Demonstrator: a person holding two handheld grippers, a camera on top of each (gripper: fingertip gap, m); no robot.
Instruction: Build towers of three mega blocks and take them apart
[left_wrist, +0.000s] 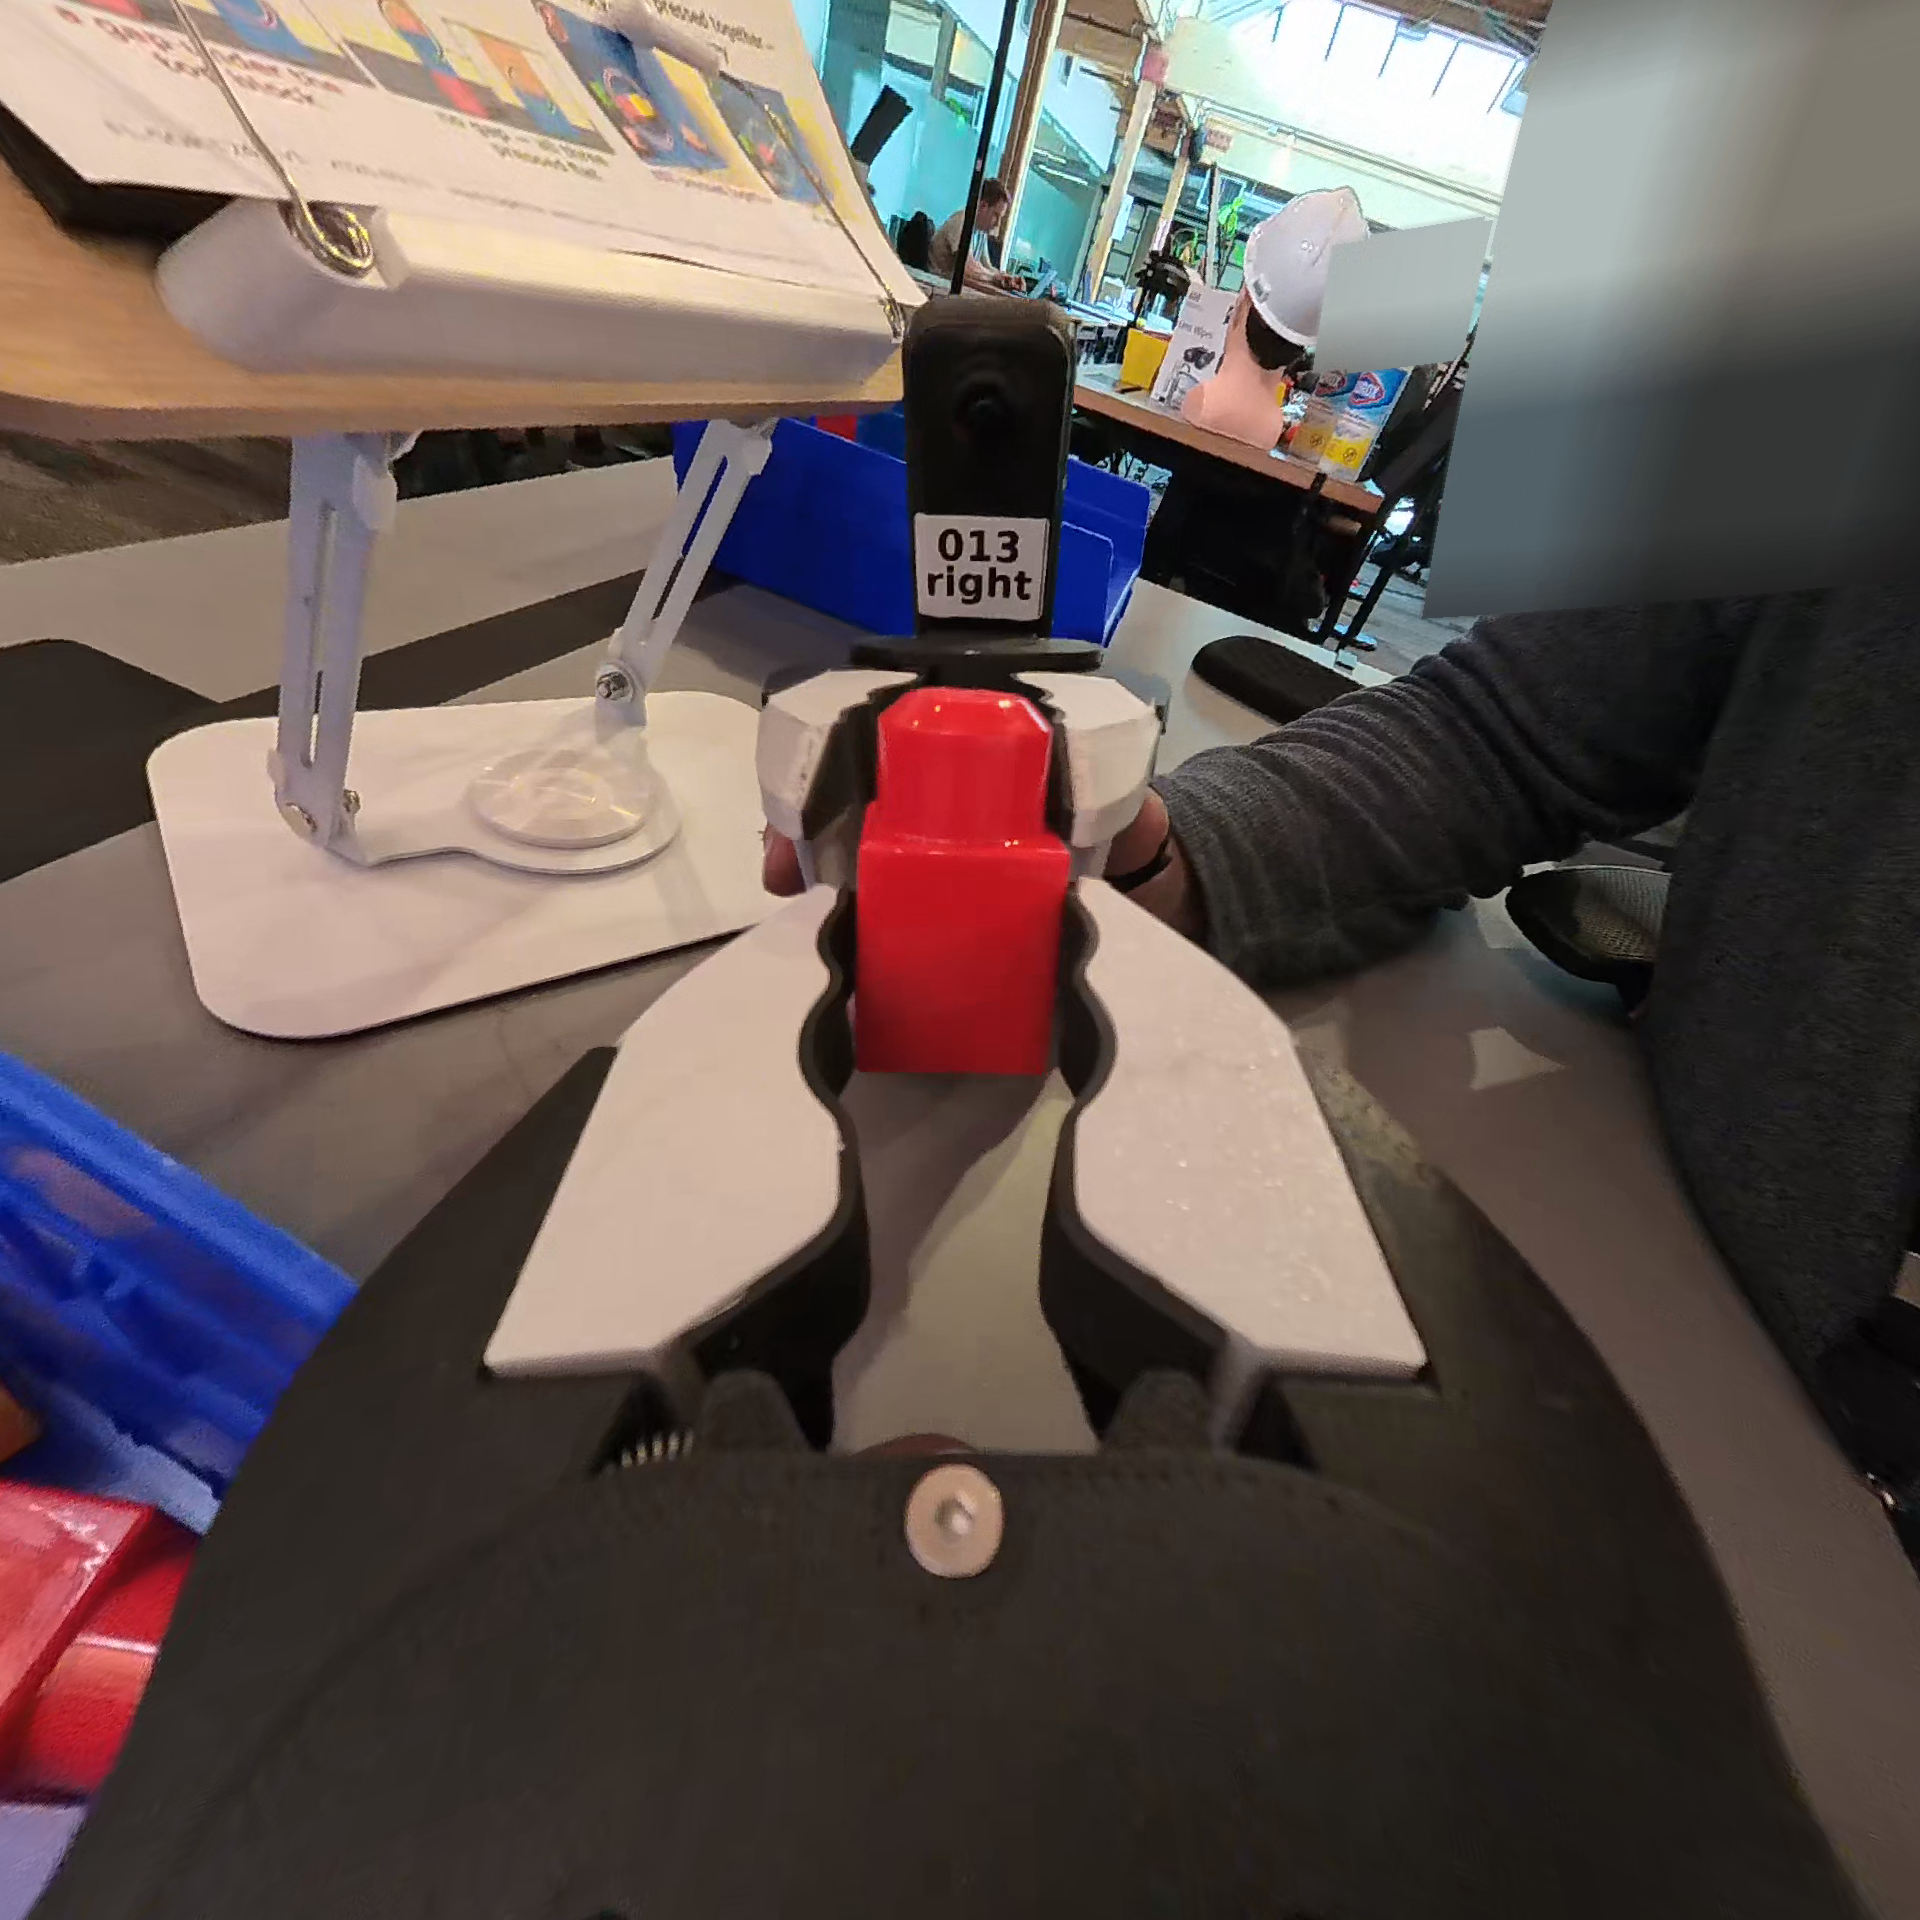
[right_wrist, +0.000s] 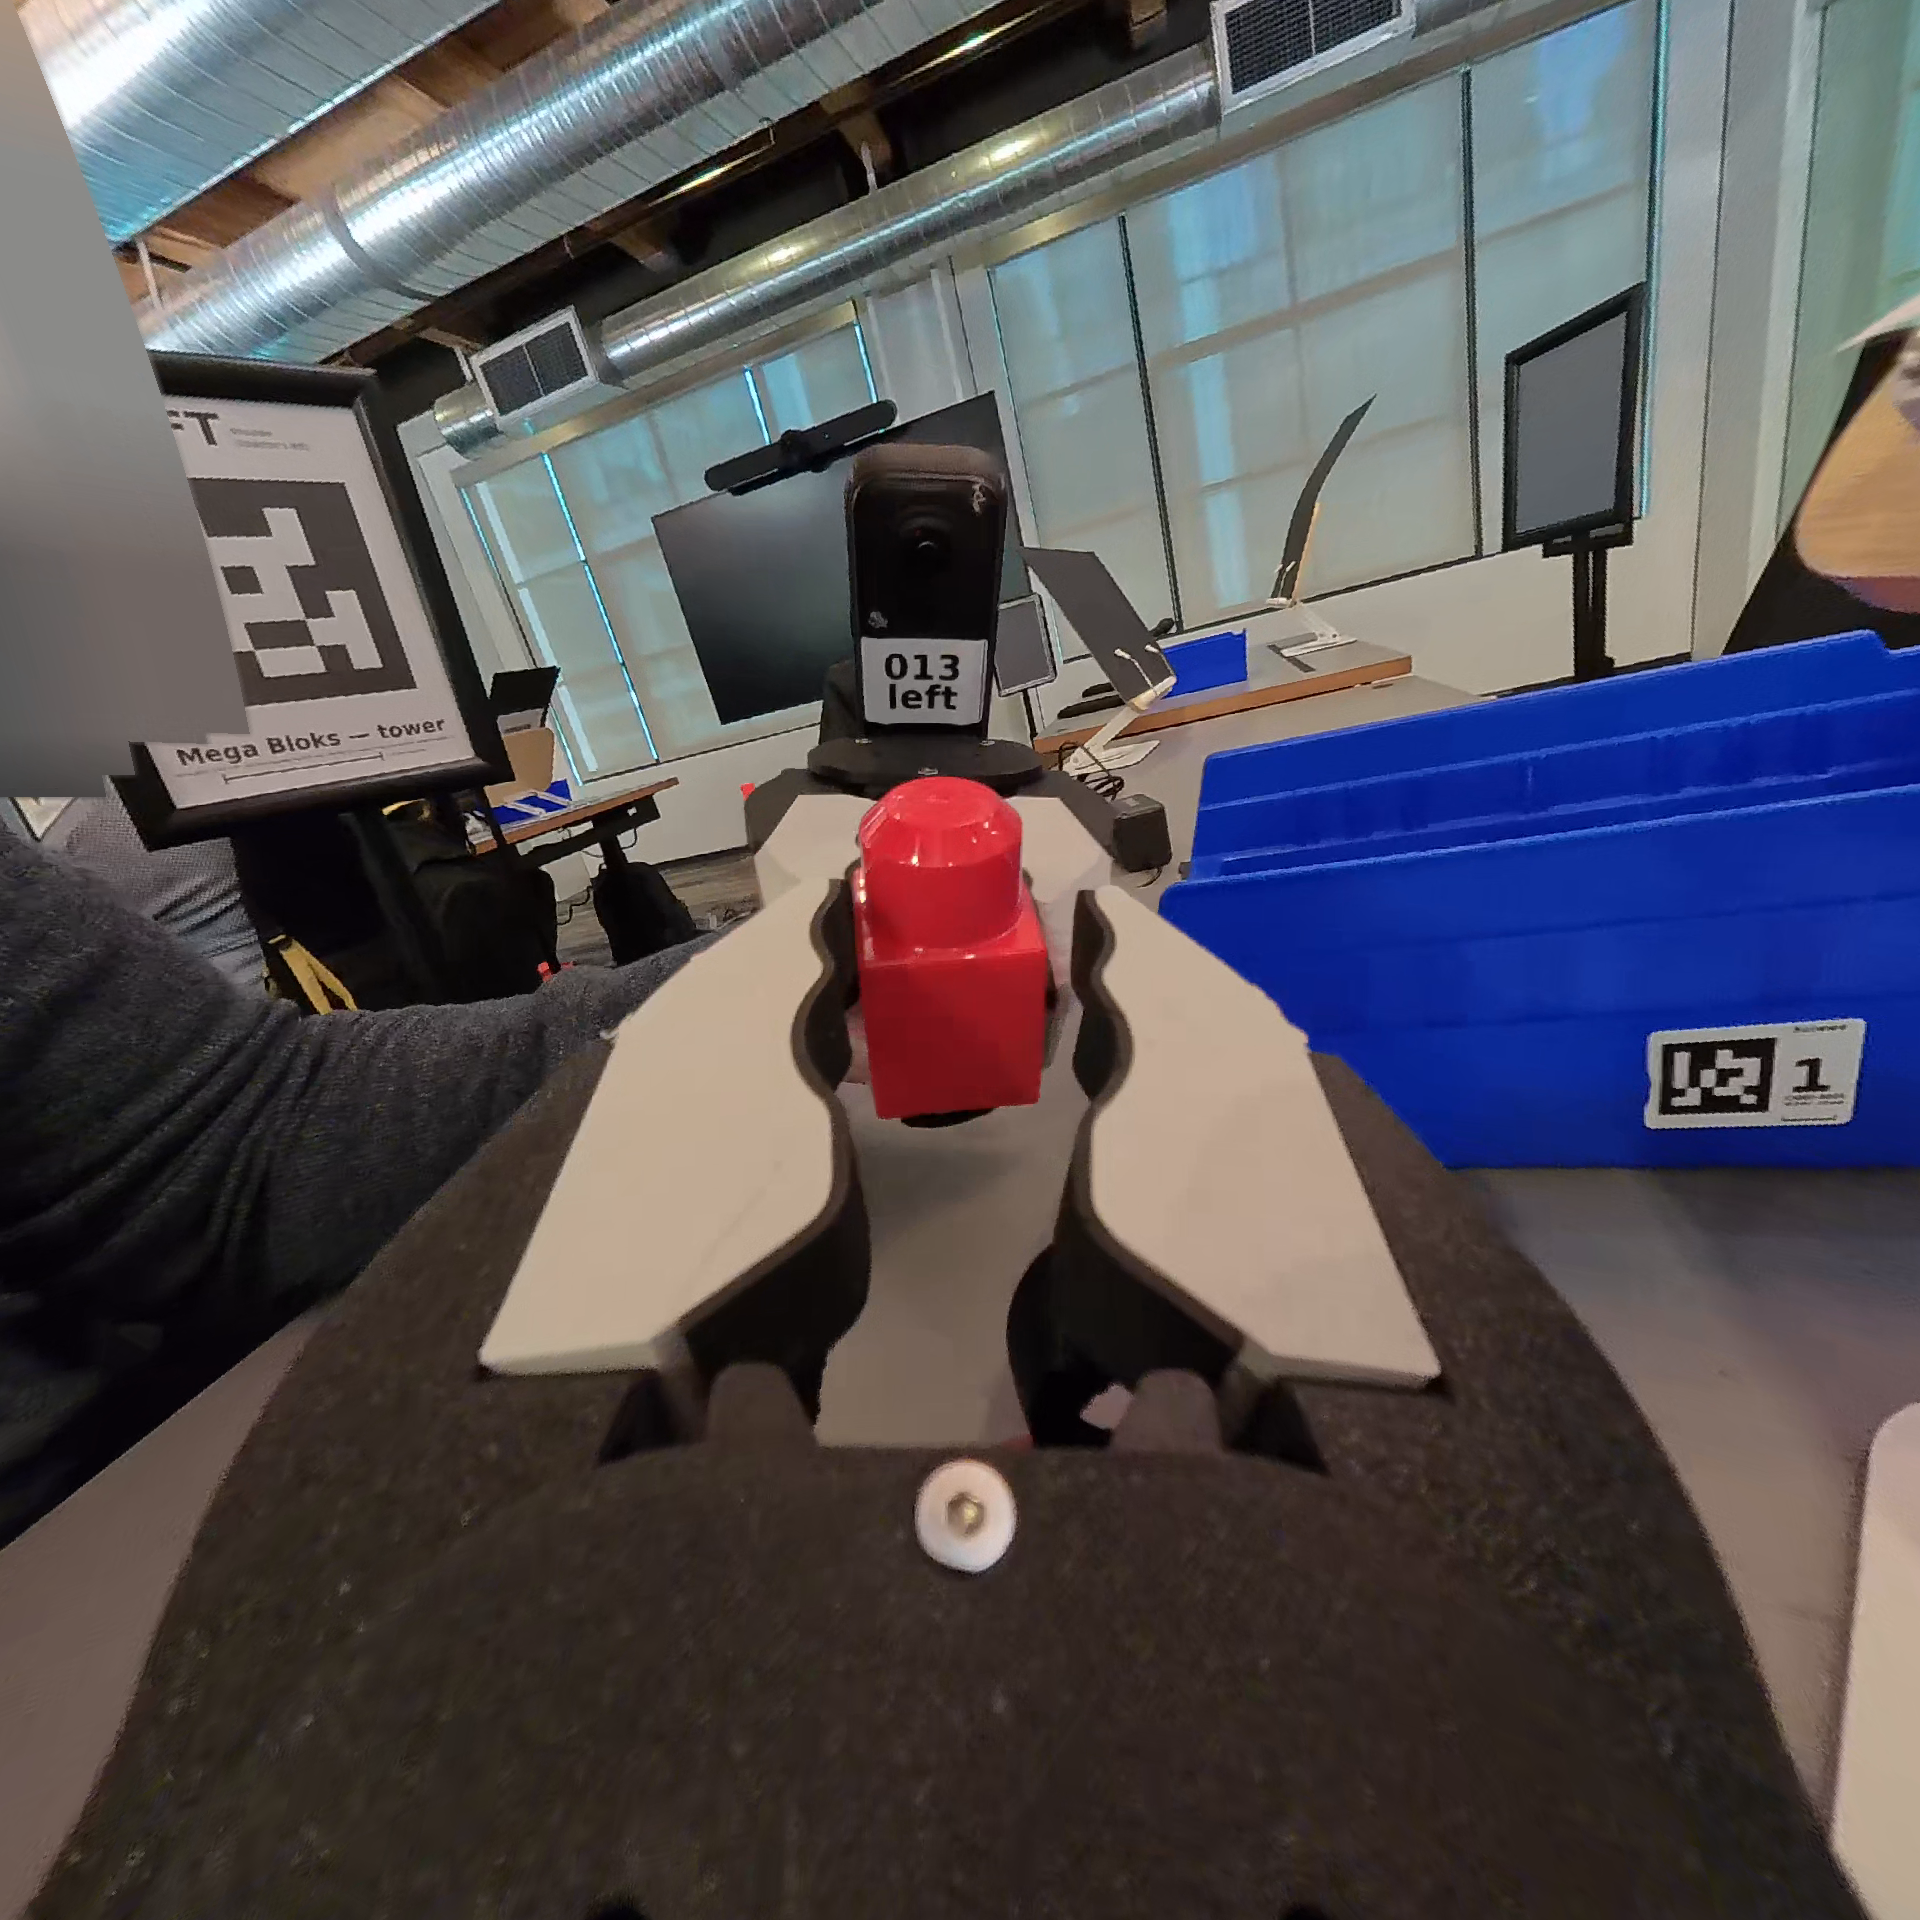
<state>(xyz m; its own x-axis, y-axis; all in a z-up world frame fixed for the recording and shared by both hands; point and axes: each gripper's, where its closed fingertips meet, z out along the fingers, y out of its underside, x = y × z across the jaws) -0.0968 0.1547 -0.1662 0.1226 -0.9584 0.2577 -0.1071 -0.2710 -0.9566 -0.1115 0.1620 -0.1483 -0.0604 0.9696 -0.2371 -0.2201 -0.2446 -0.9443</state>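
Open-plan workshop: ceiling ducts (right_wrist: 540, 156), workbenches (left_wrist: 1226, 426), hard hat (left_wrist: 1299, 260)

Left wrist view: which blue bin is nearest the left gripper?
The blurred bin at lower left, beside the left gripper; the other bin sits beyond the right gripper.

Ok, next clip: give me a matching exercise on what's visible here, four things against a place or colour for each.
Things:
1. red block
2. blue bin
3. white document stand
4. framed sign

Descriptions:
A. black border, upper left of the right wrist view
B. carries printed sheets, left side of the left wrist view
C. single stud on top, centred in both views
D. bears a white tag, right side of the right wrist view

Pairs: 1-C, 2-D, 3-B, 4-A
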